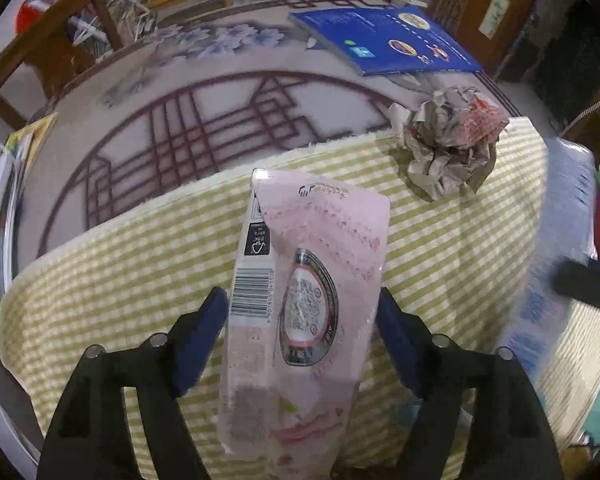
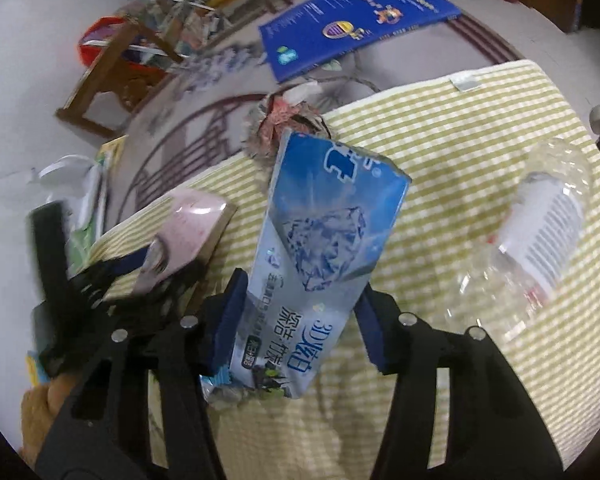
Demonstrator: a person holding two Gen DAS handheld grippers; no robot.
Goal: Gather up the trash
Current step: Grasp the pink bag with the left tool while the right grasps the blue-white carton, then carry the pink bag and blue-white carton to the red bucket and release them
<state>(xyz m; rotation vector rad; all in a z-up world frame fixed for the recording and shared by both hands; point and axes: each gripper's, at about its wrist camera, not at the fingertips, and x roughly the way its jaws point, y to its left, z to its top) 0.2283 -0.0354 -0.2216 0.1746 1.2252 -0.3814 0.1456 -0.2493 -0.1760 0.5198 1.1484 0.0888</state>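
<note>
My left gripper is shut on a pink carton with a barcode, held above the green checked cloth. It also shows in the right wrist view, at the left. My right gripper is shut on a blue and white toothpaste box, lifted over the same cloth. A crumpled ball of grey and red paper lies at the cloth's far edge; in the right wrist view it is partly hidden behind the blue box. A clear plastic bottle with a white label lies on the cloth at the right.
A blue book lies on the patterned round table beyond the cloth. Wooden chairs stand at the far left with a red basket behind. Books and papers sit at the table's left edge.
</note>
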